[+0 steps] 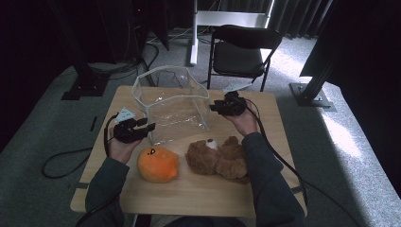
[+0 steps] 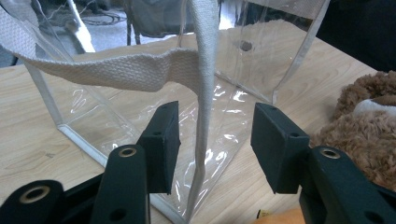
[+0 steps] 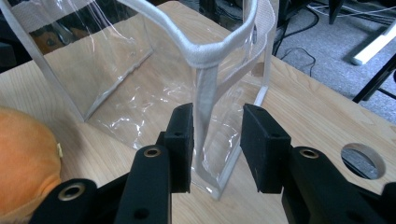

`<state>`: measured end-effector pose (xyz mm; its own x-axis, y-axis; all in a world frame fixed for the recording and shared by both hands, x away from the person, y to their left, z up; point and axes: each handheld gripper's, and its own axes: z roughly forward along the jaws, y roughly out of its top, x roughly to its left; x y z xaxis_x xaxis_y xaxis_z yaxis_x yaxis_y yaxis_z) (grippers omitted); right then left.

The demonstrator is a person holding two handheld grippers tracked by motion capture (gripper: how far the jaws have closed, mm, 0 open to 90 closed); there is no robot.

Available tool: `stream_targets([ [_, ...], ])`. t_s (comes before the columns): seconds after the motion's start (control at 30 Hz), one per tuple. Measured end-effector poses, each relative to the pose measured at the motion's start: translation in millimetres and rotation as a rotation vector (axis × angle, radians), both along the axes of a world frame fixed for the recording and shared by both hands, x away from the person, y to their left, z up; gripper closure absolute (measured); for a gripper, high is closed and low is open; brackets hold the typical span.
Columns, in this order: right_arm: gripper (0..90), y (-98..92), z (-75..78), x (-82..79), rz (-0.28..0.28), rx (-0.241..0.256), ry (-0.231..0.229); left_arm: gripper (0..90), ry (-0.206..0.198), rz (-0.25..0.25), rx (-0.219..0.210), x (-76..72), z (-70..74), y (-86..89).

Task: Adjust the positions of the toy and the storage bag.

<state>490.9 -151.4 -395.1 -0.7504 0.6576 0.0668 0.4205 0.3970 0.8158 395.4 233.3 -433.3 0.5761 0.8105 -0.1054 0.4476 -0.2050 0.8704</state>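
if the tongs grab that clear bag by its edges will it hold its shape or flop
Probably floppy: the clear bag has thin walls that ripple and crease, and its rim bows unevenly. The white webbing strap droops loose, so it likely swings. It looks empty, so it is probably light and may slide on the wooden table when nudged by the open left tongs.

Light wooden table (image 1: 198, 191), clear plastic bag (image 1: 172, 106) standing on it, orange plush (image 1: 157, 164), brown teddy bear (image 1: 218, 158)
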Motion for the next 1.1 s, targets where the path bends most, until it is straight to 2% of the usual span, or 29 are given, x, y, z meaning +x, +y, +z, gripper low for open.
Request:
stream_targets([
  [0.17,64.4,1.3,-3.4,6.6,-0.006,0.037,0.032,59.2,0.001,0.003,-0.005,1.1,1.2,-0.6],
  [0.27,66.5,3.2,-4.3,8.4,0.011,0.043,0.032,62.8,0.002,0.005,-0.011,1.9,1.5,-1.0],
  [0.47,69.2,8.4,-7.2,9.7,0.024,0.028,0.047,73.1,0.009,0.018,-0.018,4.5,1.0,-2.2],
  [0.6,75.4,11.1,-9.3,10.3,0.036,0.028,0.047,83.1,0.019,0.031,-0.029,6.8,0.8,0.5],
  [0.77,81.7,15.0,-9.6,8.4,0.049,0.007,0.041,86.1,0.023,0.023,-0.012,8.2,1.9,-0.5],
  [1.1,83.0,12.8,-6.0,2.5,0.047,-0.038,0.03,86.8,0.021,-0.002,0.006,11.0,2.8,-6.7],
])
